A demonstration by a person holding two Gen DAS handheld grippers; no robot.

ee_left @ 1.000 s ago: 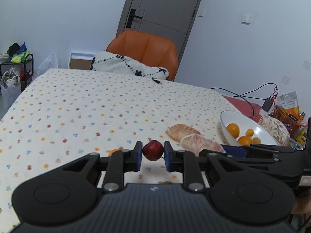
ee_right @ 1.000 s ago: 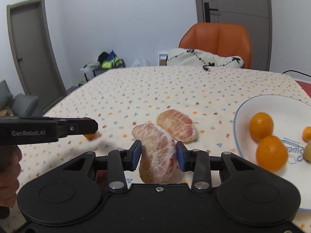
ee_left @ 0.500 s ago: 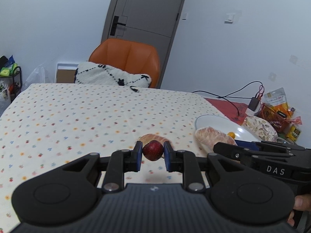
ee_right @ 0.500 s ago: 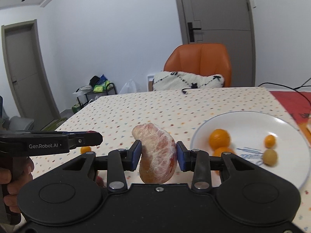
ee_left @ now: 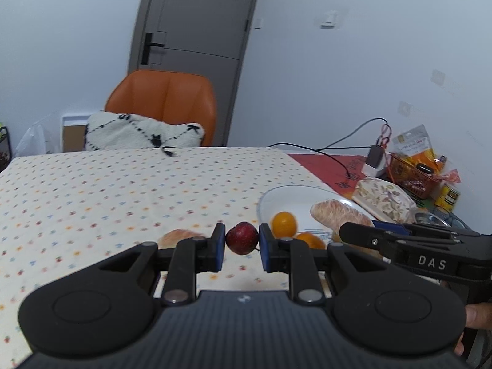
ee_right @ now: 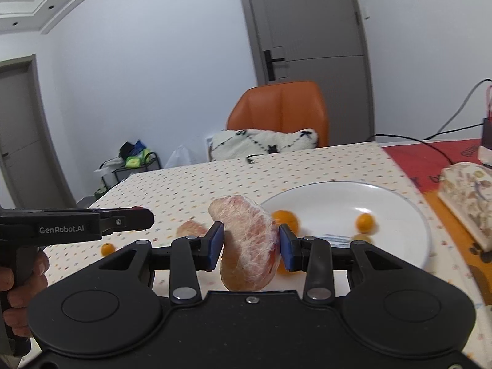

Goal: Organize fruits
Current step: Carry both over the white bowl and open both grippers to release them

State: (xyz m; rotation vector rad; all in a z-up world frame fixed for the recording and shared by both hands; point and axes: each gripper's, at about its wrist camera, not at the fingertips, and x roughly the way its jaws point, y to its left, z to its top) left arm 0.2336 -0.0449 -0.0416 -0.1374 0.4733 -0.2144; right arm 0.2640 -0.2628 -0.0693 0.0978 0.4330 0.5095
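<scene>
Above the counter's right edge, my right claw (ee_right: pixel 249 247) is clamped on a wrapped pomelo segment (ee_right: pixel 247 241), carried just short of the white plate (ee_right: pixel 412 218). My left claw (ee_left: pixel 239 247) pinches a small red fruit (ee_left: pixel 242 237) beside it. I judge both are mid-delivery to the plate, where 3 oranges lie. Next I should lower over bare plate, then release. 1 segment (ee_right: pixel 191 229) and 1 orange (ee_right: pixel 107 248) wait on the counter.

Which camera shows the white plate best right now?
The right wrist view: nearly the whole plate shows, with small oranges on it. In the left wrist view the plate is partly hidden behind the left tongs, the right tongs and the wrapped fruit.
</scene>
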